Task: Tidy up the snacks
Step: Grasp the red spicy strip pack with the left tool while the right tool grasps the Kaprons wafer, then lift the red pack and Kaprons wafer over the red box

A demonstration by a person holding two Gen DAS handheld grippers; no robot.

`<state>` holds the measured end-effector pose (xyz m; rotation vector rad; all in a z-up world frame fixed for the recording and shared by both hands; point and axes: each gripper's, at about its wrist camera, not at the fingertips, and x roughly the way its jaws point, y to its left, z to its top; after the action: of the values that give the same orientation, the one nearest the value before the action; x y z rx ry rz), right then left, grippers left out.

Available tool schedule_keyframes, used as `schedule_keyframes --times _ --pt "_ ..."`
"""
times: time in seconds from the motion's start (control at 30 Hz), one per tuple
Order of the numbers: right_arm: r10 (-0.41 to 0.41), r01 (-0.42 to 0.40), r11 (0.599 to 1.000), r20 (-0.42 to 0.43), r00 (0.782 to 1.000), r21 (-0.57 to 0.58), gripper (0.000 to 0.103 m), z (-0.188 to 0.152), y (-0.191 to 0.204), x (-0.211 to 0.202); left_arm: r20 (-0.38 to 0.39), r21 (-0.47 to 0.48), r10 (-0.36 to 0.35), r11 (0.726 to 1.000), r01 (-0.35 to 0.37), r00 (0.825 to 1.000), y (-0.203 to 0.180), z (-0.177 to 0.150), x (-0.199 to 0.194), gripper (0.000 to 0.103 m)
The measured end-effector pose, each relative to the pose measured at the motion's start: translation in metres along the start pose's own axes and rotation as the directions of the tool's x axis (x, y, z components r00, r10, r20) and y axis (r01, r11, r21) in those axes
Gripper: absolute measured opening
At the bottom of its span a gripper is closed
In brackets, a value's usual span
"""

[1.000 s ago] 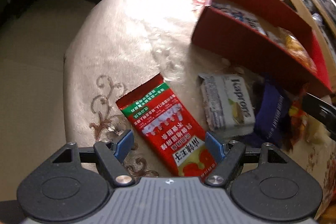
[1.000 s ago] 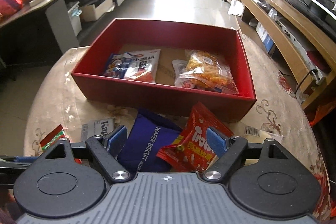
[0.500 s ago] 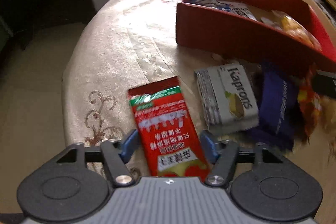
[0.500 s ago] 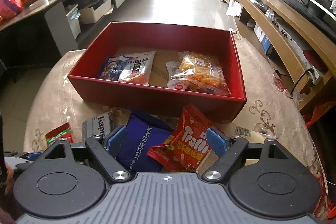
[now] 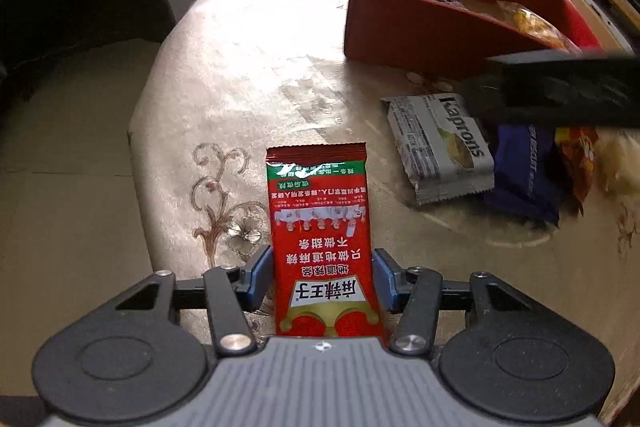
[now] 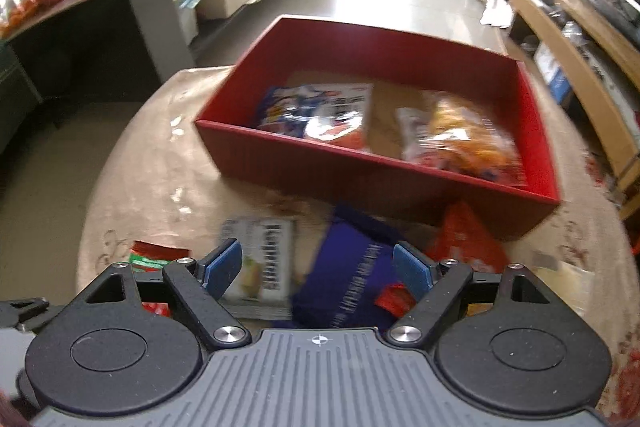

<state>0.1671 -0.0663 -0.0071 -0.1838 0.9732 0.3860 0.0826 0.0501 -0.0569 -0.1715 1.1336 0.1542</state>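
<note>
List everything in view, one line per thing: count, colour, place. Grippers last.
red box: one, red, far part of the table, open top.
blue-and-white packet: one, inside the box, left part.
orange snack bag: one, clear with orange contents, inside the box, right part.
red sachet: one, red with a green band, flat on the table near its left edge.
Kaprons packet: one, grey-white, on the table in front of the box.
wafer biscuit pack: one, dark blue, right of the Kaprons packet.
red-orange bag: one, right of the blue pack, against the box.
table: one, beige patterned cloth.
left gripper: jaws just closing, pads at the sachet's edges.
right gripper: open, above the Kaprons and blue packs.
</note>
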Motion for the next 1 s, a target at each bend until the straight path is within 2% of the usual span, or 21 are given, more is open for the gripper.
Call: schedule_keyframes --times 0.2,0.3,0.37,0.4,0.47,0.57,0.63,0.7,0.9,0.97,1.0 --pt "0.023 -0.025 0.999 -0.072 0.997 -0.023 0.084 0.006 0.022 0.034 -0.004 0.003 -0.045 0.999 0.045 0.999 0.007 0.001 0.000 0.053" --pt "0.014 -0.019 0.999 -0.101 0.995 -0.048 0.081 0.007 0.029 0.050 -0.007 0.020 -0.047 0.999 0.047 0.999 0.005 0.001 0.001 0.058" --pt "-0.002 -0.005 0.999 -0.134 0.991 -0.052 0.072 0.006 0.031 0.061 -0.010 0.032 -0.040 0.999 0.040 0.999 0.002 0.001 0.002 0.060" --pt "-0.006 -0.002 0.998 -0.139 0.990 -0.058 0.073 0.004 0.032 0.064 -0.012 0.032 -0.043 0.999 0.043 0.999 0.002 0.002 0.002 0.063" --pt "-0.032 0.019 0.995 -0.130 0.991 -0.100 0.068 0.003 0.036 0.063 -0.021 0.016 -0.057 0.998 0.057 0.998 0.003 0.004 0.004 0.067" --pt "-0.028 0.015 0.995 -0.131 0.991 -0.096 0.067 0.001 0.031 0.057 -0.029 -0.003 -0.076 0.997 0.076 0.997 0.006 0.006 0.004 0.069" --pt "-0.038 0.027 0.995 -0.109 0.993 -0.100 0.067 0.000 0.027 0.047 -0.032 -0.011 -0.088 0.996 0.088 0.996 0.009 0.007 0.005 0.075" --pt "-0.026 0.019 0.997 -0.089 0.996 -0.081 0.067 0.001 0.020 0.036 -0.028 -0.020 -0.084 0.996 0.084 0.996 0.009 0.009 0.006 0.076" --pt "0.001 -0.002 1.000 -0.024 1.000 -0.016 0.065 -0.008 -0.001 -0.005 0.008 0.017 -0.005 1.000 0.005 1.000 -0.002 0.011 0.013 0.074" --pt "-0.009 0.009 1.000 -0.018 1.000 -0.005 0.065 -0.014 -0.007 -0.014 0.022 0.035 0.025 0.999 -0.026 0.999 -0.006 0.009 0.012 0.065" --pt "-0.016 0.016 1.000 -0.017 1.000 -0.002 0.065 -0.018 -0.011 -0.017 0.024 0.034 0.022 0.999 -0.023 0.999 -0.006 0.008 0.010 0.055"
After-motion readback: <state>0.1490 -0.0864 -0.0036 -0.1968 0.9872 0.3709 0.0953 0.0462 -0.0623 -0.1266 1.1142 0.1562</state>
